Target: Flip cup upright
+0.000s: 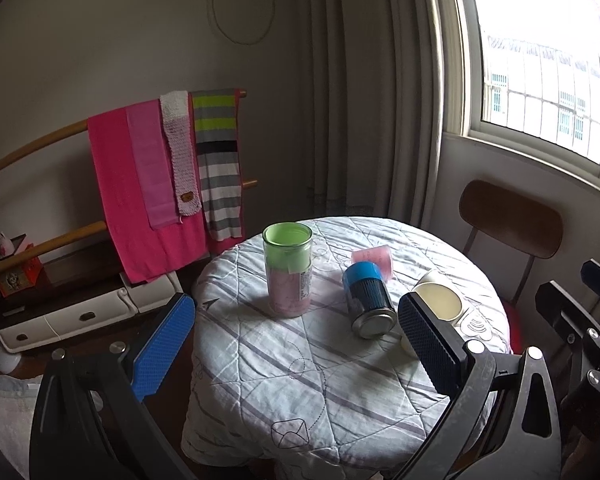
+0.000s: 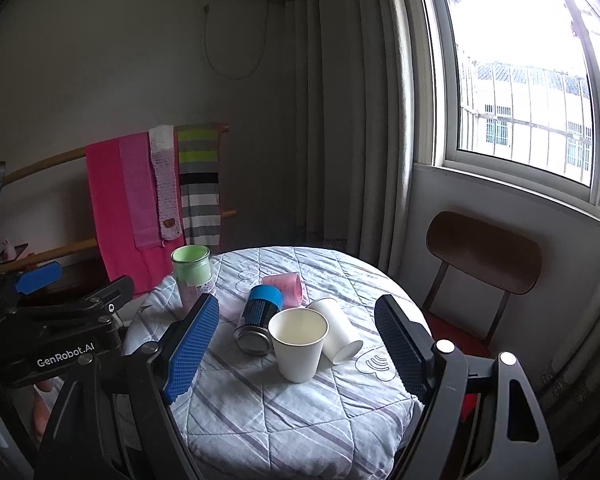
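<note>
I see bare counter (image 2: 284,420) nearside of the upright paper cup (image 2: 299,344), open for approach. Behind it crowd a tipped white cup (image 2: 340,334), a lying blue-capped can (image 2: 258,320) and a pink cup (image 2: 284,286); a green jar (image 2: 192,276) stands farther left.

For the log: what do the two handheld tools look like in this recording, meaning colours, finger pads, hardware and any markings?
Both are black, angular frames with silver round bolts. The left tool and the right tool each have two flat fingers faced with blue, grid-textured pads. In the right wrist view, the left tool's body bears white "GenRobot.AI" lettering. No cables show.
</note>
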{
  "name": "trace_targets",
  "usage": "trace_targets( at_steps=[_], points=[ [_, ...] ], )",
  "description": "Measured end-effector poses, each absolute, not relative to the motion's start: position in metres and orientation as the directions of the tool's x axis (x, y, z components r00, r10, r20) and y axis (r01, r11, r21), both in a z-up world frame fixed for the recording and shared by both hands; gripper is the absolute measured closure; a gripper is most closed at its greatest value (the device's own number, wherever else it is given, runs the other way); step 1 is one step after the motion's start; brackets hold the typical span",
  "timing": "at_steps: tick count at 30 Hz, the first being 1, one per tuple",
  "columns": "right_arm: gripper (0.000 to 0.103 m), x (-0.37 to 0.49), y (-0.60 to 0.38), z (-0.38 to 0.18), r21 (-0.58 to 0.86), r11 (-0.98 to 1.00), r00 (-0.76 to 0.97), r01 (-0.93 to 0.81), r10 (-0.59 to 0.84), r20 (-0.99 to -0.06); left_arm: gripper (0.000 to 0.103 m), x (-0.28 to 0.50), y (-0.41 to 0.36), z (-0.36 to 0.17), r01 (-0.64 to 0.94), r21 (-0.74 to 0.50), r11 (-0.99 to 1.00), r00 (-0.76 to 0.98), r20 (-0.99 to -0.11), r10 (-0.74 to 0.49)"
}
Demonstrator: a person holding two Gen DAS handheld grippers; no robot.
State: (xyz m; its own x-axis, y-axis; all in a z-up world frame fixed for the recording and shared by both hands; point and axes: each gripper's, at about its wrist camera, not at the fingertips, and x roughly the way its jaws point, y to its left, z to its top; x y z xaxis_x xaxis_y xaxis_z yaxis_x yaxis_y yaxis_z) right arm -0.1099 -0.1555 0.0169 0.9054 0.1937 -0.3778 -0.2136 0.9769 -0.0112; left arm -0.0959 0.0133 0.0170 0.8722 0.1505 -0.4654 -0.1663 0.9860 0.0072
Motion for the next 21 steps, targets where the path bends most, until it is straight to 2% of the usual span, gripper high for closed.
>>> trace_targets(
  at_steps=[5, 21],
  points=[
    [0.022, -0.104, -0.164, 0.013, -0.021, 0.976, 0.909, -0.217, 0.194, -0.370, 0.000, -0.088, -0.001, 0.012, -0.172, 0.034, 0.984, 0.872, -0.460, 0.169],
    [0.022, -0.072, -0.198, 0.003, 0.000, 0.980, 0.886, -0.199, 0.180, -0.428, 0.000, -0.048, -0.046, -0.005, -0.142, 0.096, 0.985, 0.825, -0.539, 0.171]
  ],
)
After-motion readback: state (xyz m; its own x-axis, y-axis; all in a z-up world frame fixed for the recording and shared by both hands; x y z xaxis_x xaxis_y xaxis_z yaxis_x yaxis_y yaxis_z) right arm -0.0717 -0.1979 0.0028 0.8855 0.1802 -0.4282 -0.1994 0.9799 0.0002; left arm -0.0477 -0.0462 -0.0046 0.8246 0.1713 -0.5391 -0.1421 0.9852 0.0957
